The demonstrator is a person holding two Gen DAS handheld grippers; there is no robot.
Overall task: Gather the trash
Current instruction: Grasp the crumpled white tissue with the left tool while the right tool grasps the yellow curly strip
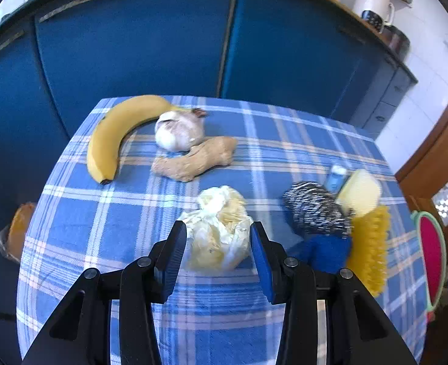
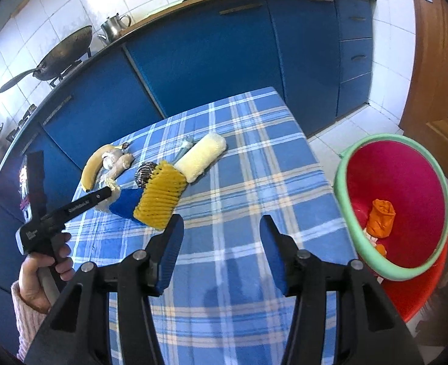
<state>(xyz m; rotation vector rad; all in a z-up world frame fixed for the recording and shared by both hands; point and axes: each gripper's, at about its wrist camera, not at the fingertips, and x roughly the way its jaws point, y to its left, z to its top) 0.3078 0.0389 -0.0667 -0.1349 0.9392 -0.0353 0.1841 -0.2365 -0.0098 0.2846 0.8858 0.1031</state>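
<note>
A: Two grippers are out over the checked tablecloth [image 2: 248, 158]. How do the left gripper [image 1: 218, 243] fingers stand?

B: Spread, one on each side of the crumpled whitish bag [image 1: 221, 228]. The bag sits between the blue pads, whether they touch it I cannot tell.

A: And the right gripper [image 2: 221, 243]?

B: Fingers apart with nothing between them, only bare cloth beneath. A hand [image 2: 41, 276] holds the left gripper at nine o'clock in that view.

A: Where does the trash go?

B: Red bin [image 2: 406, 182] with a green rim, at three o'clock off the table edge, with an orange wad [image 2: 380, 217] already inside.

A: What else lies on the cloth?

B: From the bag, banana [image 1: 114, 133] at eleven o'clock, garlic [image 1: 178, 130] and ginger [image 1: 193, 158] at twelve, steel scourer [image 1: 315, 210] and yellow foam net [image 1: 370, 243] at three
</note>
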